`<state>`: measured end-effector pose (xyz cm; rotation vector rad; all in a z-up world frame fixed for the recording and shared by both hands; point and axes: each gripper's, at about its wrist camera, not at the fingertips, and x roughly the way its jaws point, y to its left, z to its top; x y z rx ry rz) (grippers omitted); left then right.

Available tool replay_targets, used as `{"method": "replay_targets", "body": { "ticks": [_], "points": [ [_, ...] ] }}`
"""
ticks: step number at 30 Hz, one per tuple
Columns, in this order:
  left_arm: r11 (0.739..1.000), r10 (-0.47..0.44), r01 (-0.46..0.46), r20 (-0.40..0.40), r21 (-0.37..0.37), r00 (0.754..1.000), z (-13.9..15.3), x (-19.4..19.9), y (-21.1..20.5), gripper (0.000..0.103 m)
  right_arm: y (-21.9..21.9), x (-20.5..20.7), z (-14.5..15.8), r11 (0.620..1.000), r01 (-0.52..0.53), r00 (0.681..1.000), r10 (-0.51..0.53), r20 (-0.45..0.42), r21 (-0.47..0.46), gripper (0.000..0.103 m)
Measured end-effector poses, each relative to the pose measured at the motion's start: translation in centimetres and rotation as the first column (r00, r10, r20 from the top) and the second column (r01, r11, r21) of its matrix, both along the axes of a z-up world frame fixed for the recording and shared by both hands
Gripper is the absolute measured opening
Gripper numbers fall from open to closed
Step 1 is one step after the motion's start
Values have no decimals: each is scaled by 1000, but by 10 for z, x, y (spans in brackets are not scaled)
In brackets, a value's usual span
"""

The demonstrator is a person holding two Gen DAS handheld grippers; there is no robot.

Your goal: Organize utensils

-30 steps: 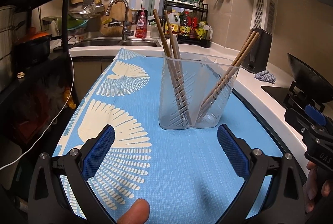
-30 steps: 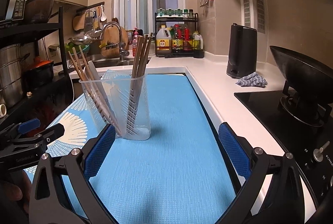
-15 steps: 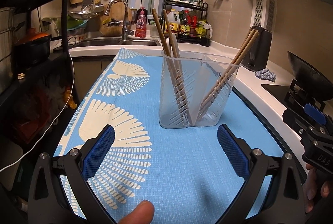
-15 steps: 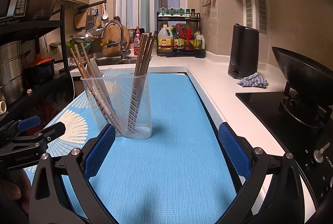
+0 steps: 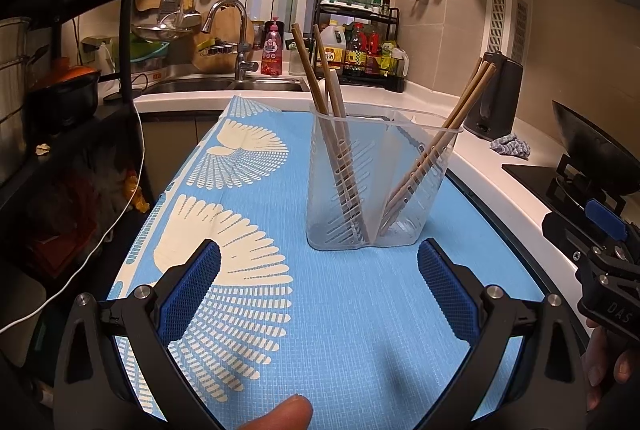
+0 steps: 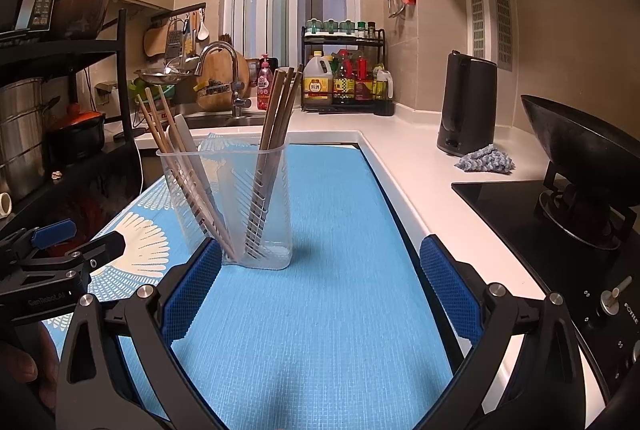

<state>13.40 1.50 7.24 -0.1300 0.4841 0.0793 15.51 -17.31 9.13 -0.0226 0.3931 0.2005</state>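
Left gripper [image 5: 318,288]: spread wide, empty, blue pads low over the blue mat [image 5: 360,330]; holder dead ahead, just beyond the pad tips.
Right gripper [image 6: 320,290]: also wide and empty; holder ahead and to the left, its base just beside the left pad.
Holder [image 5: 380,182]: clear slotted plastic, upright on the mat, split by a middle wall into two compartments.
Left compartment: chopsticks [image 5: 320,102] plus a pale flat utensil [image 5: 336,98], all leaning up and to the left, tips at the middle wall.
Right compartment: chopstick bundle [image 5: 452,126], long axis slanting up and to the right, tops clear above the rim.
Loose utensils: none visible on the mat or counter [image 6: 420,166].
Nearer hand: left, by alignment; holder centred between its pads, off-centre for the right.
Pose: both tools level, side by side, pointing toward the far sink [image 5: 224,84]; a fingertip [image 5: 280,412] shows at the near edge of the left view.
Judgement: sorting looks finished; any further grasp probably needs a lift to the stick tops.
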Motion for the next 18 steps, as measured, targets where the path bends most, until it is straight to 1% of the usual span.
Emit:
{"method": "replay_targets", "body": {
  "ticks": [18],
  "points": [
    [1000, -6, 6, 6, 11, 1000, 3, 0, -2, 96, 0, -1, 2, 1000, 2, 1000, -2, 12, -1, 97]
  ]
}}
